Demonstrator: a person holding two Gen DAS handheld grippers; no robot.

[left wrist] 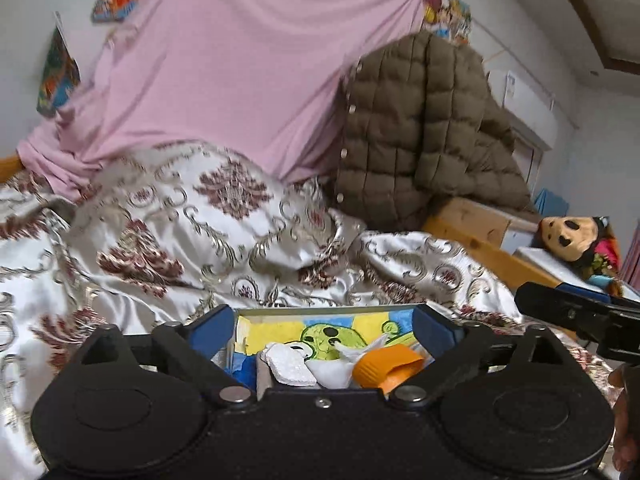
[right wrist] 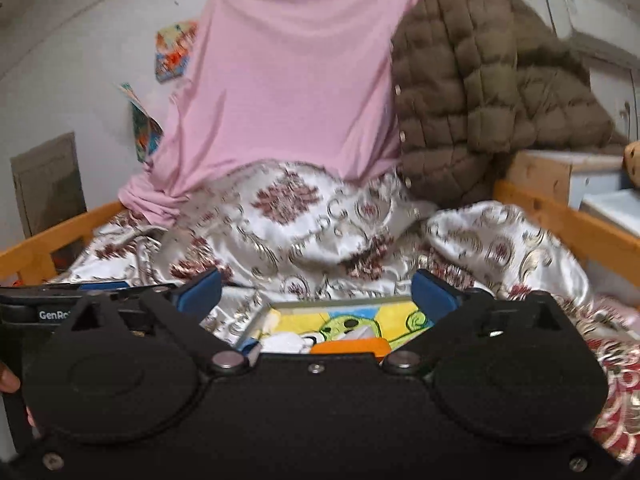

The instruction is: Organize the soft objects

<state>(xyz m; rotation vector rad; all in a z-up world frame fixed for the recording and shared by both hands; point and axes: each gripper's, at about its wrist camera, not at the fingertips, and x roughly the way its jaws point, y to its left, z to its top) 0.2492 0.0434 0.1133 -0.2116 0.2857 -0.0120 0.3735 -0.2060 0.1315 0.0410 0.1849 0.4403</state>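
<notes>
A shallow tray (left wrist: 324, 311) with a yellow, blue and green cartoon lining lies on the bed below both grippers. It holds a white soft piece (left wrist: 288, 364), a white cloth bit (left wrist: 336, 372) and an orange object (left wrist: 386, 362). My left gripper (left wrist: 323, 330) is open, its blue pads either side of the tray's contents, holding nothing. My right gripper (right wrist: 318, 292) is open above the same tray (right wrist: 332, 303), also empty. The right gripper's finger shows at the left wrist view's right edge (left wrist: 576, 314). A satin patterned quilt (left wrist: 192, 220) lies bunched behind.
A pink sheet (left wrist: 240, 72) hangs at the back. A brown quilted jacket (left wrist: 424, 132) drapes over the wooden bed frame (left wrist: 476, 236). A plush toy (left wrist: 572, 236) sits at the right. Wooden bed rails (right wrist: 60, 236) border both sides.
</notes>
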